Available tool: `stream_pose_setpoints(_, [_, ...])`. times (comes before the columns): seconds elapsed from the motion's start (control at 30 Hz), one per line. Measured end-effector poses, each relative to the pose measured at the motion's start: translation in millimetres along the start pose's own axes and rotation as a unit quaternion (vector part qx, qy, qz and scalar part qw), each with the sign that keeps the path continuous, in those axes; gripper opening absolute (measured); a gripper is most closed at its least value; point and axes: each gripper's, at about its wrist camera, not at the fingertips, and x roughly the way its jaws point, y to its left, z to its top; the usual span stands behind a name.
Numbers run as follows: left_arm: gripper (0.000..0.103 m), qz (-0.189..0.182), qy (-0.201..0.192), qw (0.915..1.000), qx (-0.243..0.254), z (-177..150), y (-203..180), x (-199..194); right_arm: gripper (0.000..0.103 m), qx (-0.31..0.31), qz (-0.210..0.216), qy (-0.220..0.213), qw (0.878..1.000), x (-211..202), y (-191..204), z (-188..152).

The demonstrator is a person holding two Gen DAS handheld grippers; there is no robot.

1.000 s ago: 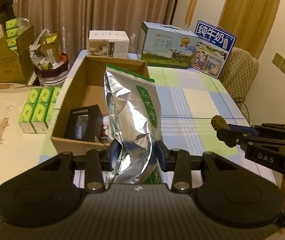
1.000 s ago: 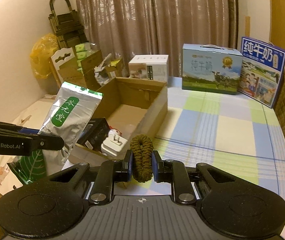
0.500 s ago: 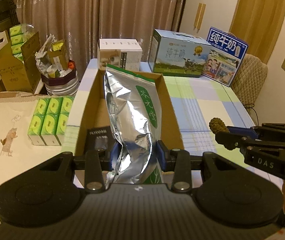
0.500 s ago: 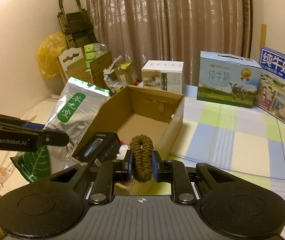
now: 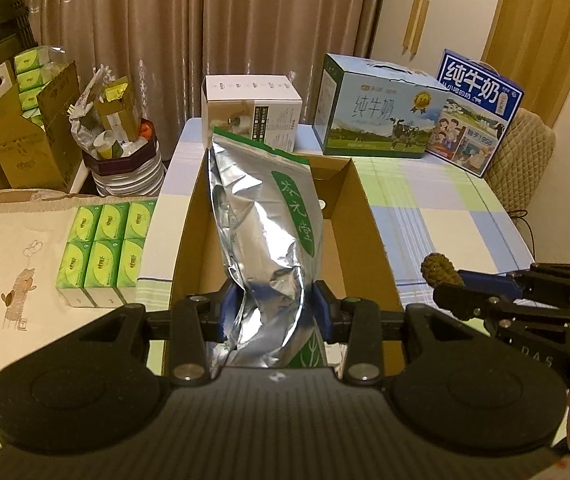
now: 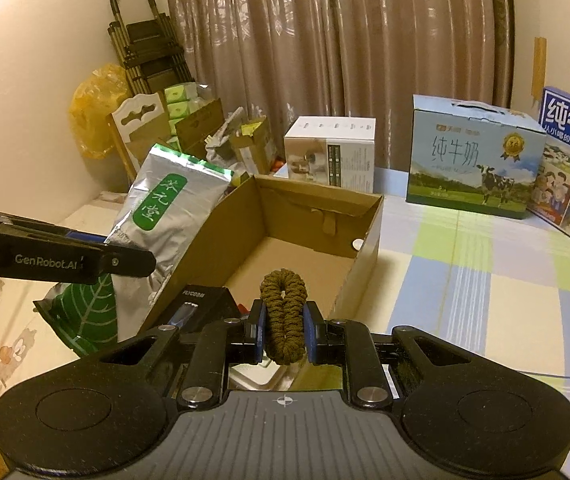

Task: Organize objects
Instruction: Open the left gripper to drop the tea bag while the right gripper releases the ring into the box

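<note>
Left tool point(image 5: 275, 312): blue pads pressed into both sides of a silver foil pouch point(image 5: 265, 240), partway open around its width. The pouch is crinkled, glossy, flat-sealed at the top, with a green oval label and a green leaf print at its base. I hold it upright; in the left wrist view it stands over the open cardboard box point(image 5: 369, 216), while the right wrist view shows the pouch point(image 6: 165, 224) at the box's left wall. I cannot tell whether it touches the box.

Right tool point(image 6: 283, 330): nearly closed, pads squeezing a scrunchie point(image 6: 283, 312), olive-brown, ribbed and ropy, pinched into a narrow loop that stands up between the fingers. It hangs above the box's near end.

Cardboard box point(image 6: 365, 216): plain brown corrugated, rectangular, flaps folded in, bare floor at the far end. At the near end lies a black carton point(image 6: 197, 304) with a small window.

Desk point(image 6: 485, 280): cloth in a pale blue, green and cream plaid. At its far edge stand a white carton point(image 6: 333, 152) and two printed milk cases point(image 6: 473, 156). Green tissue packs point(image 5: 105, 248) sit left of the desk on a cream surface.
</note>
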Motion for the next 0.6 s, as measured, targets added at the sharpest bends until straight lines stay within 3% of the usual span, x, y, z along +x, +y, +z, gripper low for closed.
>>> stream_pose_setpoints(0.33, [0.035,0.006,-0.002,1.0000,0.002,10.6,3.0,17.9,0.016,0.008,0.002,0.008,1.000,16.0,-6.4,1.2])
stream_pose_setpoints(0.37, [0.039,0.010,-0.006,0.9999,0.002,12.2,3.7,17.9,0.016,0.009,0.002,0.008,1.000,16.5,-6.6,1.2])
stream_pose_setpoints(0.4, [0.055,0.013,-0.009,0.9999,0.002,13.7,4.3,17.4,0.016,0.010,0.003,0.009,1.000,17.0,-7.2,1.4])
stream_pose_setpoints(0.43, [0.060,0.015,-0.012,0.9998,0.002,15.3,5.2,16.6,0.016,0.011,0.003,0.009,1.000,17.2,-7.6,1.5])
stream_pose_setpoints(0.6, [0.061,0.025,-0.020,0.9995,0.002,16.4,10.3,11.3,0.016,0.012,0.003,0.007,1.000,16.3,-8.9,1.8])
